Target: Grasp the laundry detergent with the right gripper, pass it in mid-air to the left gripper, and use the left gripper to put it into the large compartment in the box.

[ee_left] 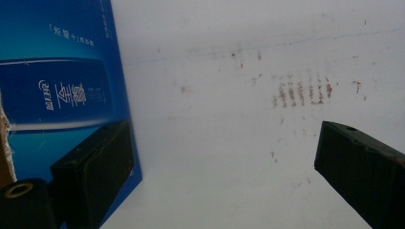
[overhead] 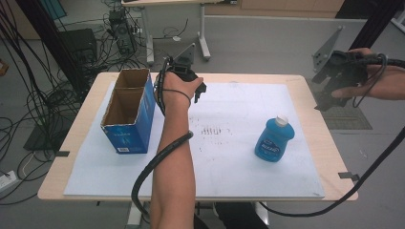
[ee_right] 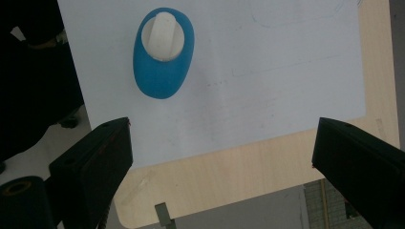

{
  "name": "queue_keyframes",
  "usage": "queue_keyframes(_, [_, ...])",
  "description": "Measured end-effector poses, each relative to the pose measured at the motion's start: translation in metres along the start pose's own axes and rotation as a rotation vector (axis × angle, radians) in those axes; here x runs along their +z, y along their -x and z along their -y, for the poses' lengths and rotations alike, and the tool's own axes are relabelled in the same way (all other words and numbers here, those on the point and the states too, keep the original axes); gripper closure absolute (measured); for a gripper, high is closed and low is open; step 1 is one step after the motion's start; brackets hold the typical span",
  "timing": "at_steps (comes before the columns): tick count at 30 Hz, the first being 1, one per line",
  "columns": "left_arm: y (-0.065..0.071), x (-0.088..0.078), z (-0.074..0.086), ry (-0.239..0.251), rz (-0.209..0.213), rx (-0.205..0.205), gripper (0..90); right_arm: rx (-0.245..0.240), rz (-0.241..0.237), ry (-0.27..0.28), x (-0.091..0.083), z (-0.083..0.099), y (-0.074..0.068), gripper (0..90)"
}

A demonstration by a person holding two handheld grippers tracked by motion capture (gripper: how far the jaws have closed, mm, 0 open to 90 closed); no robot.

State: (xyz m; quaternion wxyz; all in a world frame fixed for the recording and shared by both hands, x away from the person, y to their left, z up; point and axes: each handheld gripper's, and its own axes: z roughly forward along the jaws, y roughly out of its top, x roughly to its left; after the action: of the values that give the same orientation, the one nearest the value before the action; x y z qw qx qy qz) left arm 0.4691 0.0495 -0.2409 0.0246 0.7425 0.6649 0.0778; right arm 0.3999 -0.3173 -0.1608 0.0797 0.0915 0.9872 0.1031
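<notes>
A wooden table (overhead: 310, 95) covered by a white sheet (overhead: 239, 162) stands in a room with a grey floor and a tangle of black cables (overhead: 28, 95) at the far left. At the sheet's left edge sits an open blue carton (overhead: 130, 114), its top flaps gone and a divider splitting it into two compartments; from above both look empty, though their floors are in shadow. It is thin cardboard, light and easily dented. Just right of it hovers the left gripper (overhead: 198, 93), jaws spread wide with nothing between them; in the left gripper view the carton's printed side (ee_left: 57, 90) stands close by one jaw, and faint reddish-brown marks (ee_left: 301, 90) stain the sheet.

Farther right, the blue bottle (overhead: 273, 139) stands upright with a white cap (overhead: 282, 120). It looks like rigid plastic with some liquid weight, smooth and likely slippery; the flattened oval body seen in the right gripper view (ee_right: 162, 55) suggests taking it across its narrow width, below the shoulder. How full it is cannot be told.

The right gripper (overhead: 334, 83) hangs beyond the table's right edge, well apart from the bottle, jaws wide and empty.
</notes>
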Motion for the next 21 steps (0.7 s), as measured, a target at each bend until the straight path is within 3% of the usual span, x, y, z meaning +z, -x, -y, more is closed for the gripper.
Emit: queue_keyframes(21, [-0.0025,-0.0031,0.0024,0.000,-0.007,0.001,6.9,0.002,0.000,-0.007,0.0004,-0.0006,-0.0014,6.5])
